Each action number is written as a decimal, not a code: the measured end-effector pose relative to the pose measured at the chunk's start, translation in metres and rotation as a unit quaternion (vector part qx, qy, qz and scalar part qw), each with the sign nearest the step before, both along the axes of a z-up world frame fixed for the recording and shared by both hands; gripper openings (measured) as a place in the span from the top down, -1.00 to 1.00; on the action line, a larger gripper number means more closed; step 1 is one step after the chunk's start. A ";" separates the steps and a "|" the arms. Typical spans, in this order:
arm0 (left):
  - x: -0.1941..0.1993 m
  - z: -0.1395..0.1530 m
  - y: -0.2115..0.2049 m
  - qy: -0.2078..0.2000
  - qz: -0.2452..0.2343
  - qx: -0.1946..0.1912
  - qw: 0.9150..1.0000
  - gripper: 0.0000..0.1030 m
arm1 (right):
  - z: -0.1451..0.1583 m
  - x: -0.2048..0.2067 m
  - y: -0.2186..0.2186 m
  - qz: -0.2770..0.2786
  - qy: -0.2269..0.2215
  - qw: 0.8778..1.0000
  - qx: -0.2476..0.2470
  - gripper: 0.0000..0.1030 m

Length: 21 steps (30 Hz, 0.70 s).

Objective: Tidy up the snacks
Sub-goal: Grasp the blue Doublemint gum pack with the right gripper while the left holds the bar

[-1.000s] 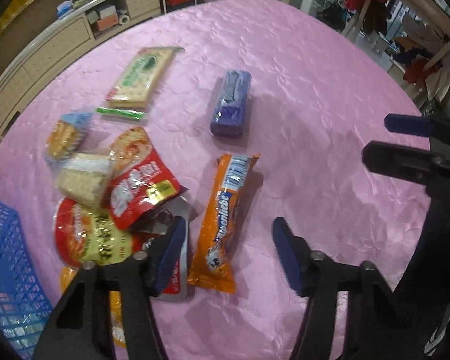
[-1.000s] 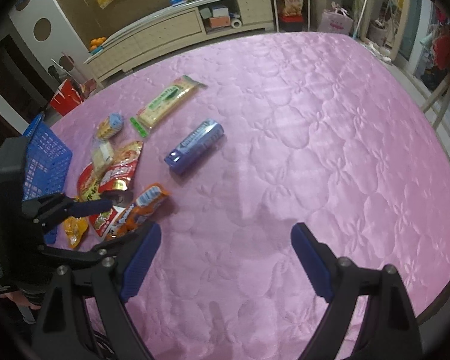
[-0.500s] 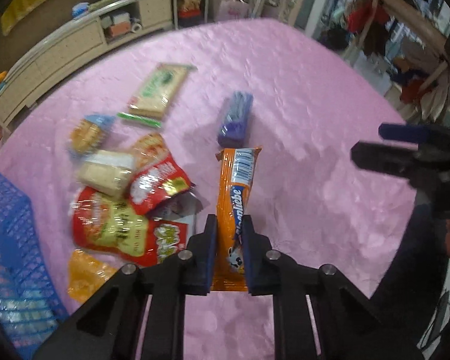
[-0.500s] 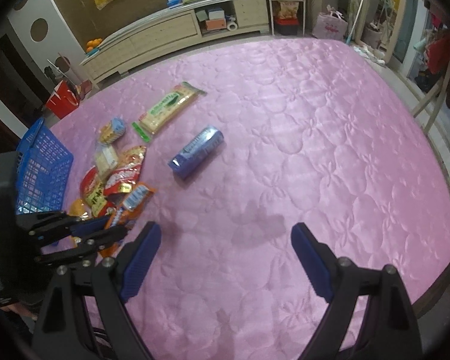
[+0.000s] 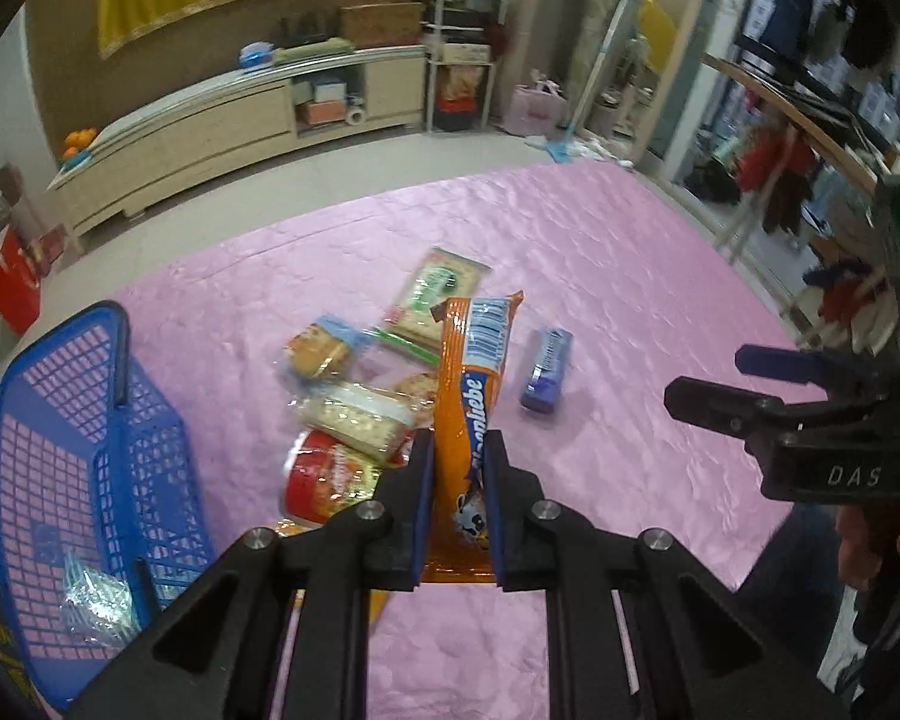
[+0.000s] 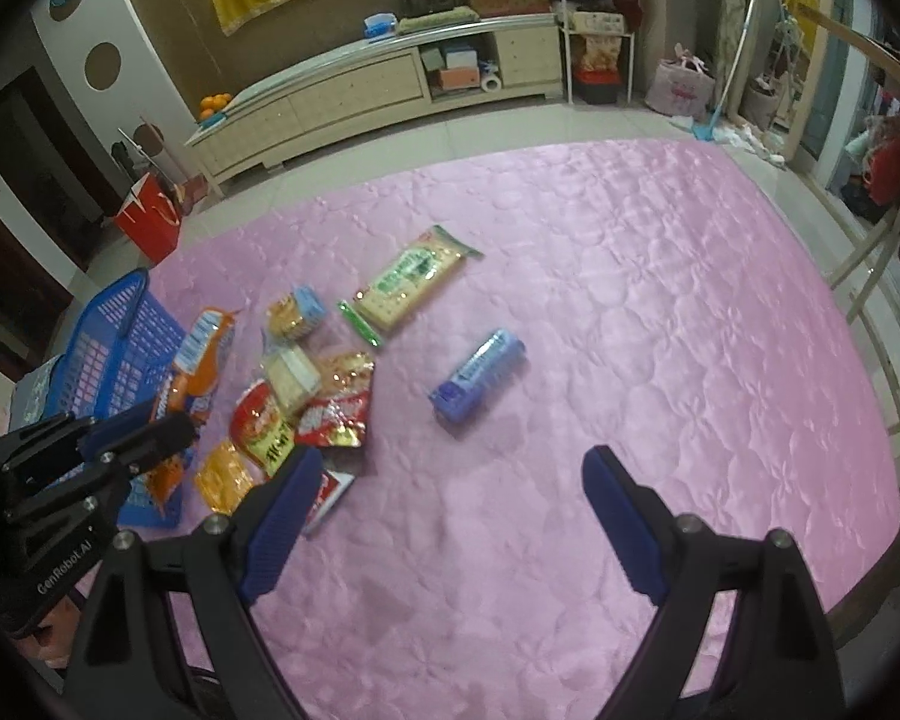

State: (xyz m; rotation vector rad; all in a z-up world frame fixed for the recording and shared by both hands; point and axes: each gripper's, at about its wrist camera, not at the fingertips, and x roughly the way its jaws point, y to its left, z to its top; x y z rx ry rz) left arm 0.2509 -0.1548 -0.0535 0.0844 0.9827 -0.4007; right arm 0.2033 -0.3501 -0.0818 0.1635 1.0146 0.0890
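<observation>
On the pink tabletop [image 5: 630, 276] snacks lie scattered. The left gripper [image 5: 457, 510] clamps the orange packet [image 5: 471, 384]; carry it level over the blue basket [image 5: 48, 420] before releasing. Right gripper [image 6: 444, 516] gapes, empty.

"DAS" is printed on the right hand-held gripper [image 5: 774, 372]; "GenRobot.AI" is printed on the left hand-held gripper [image 6: 144, 432].

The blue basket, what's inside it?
Inside the blue basket lies one shiny, clear-wrapped snack near the front. The rest of the floor that shows looks bare, pink cloth showing through. The nearest corner is hidden behind the left gripper.
</observation>
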 end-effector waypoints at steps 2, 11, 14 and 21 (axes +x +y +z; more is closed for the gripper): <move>0.007 -0.006 0.003 0.007 0.011 0.000 1.000 0.73 | -0.004 0.011 0.003 -0.002 0.009 1.000 0.004 -0.77; 0.042 -0.058 0.011 0.055 0.062 0.010 0.996 0.73 | -0.046 0.064 0.008 -0.025 0.066 0.998 0.008 -0.77; 0.052 -0.072 0.012 0.065 0.066 0.014 0.996 0.73 | -0.068 0.086 0.006 -0.040 0.089 0.995 0.002 -0.77; 0.065 -0.091 0.009 0.073 0.060 0.021 0.995 0.73 | -0.106 0.116 0.006 -0.058 0.125 0.990 0.003 -0.43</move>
